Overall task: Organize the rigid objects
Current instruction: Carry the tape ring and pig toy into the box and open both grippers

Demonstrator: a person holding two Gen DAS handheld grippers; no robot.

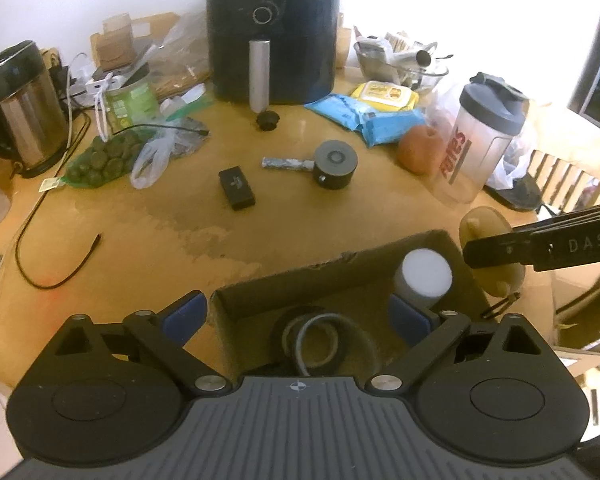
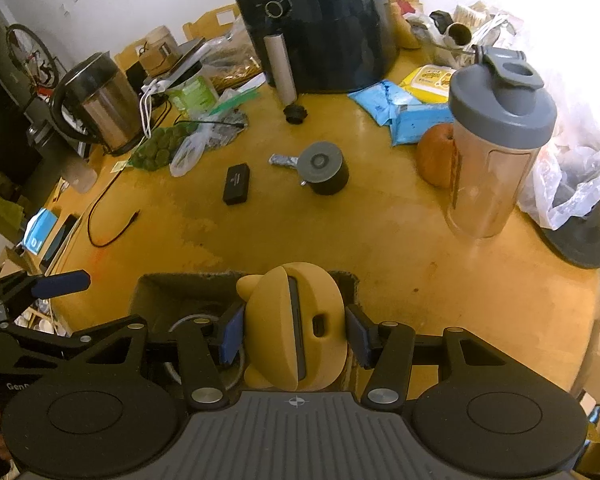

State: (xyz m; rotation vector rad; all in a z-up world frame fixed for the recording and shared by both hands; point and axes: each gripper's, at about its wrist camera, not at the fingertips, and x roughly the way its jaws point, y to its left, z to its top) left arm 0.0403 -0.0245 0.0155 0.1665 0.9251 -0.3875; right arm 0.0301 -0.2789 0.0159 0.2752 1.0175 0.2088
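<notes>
R gripper (image 2: 296,334) clamped on a yellow rounded case (image 2: 294,328) w/ small ears & a dark slot down its middle; blue pads press it from both sides; case hangs over the near-right part of the cardboard box (image 2: 168,286), which sits at the near edge of the table (image 2: 380,240); from the L wrist view the same case (image 1: 496,256) shows just beyond the box's right wall (image 1: 466,276), w/ the R gripper's black finger across it.

L gripper (image 1: 298,312) has its jaws spread wide, nothing between the pads; it hovers over the box's near-left part; left pad sits outside the left wall, right pad inside the box beside a white-topped cylinder (image 1: 426,276) standing in the far-right corner; a black tape roll (image 1: 320,340) w/ a grey ring inside lies on the box floor, directly below the gap.

Still out on the table, mid area, well apart from both grippers: small black box (image 1: 236,188); grey-topped black cylinder (image 1: 335,164) w/ a foil-wrapped piece (image 1: 286,164) touching its left side; black knob (image 1: 267,120) near the air fryer (image 1: 272,32) at the far edge; shaker bottle (image 2: 496,140) & an orange fruit (image 2: 434,156) toward the right edge; kettle (image 1: 24,108) at the left edge.
</notes>
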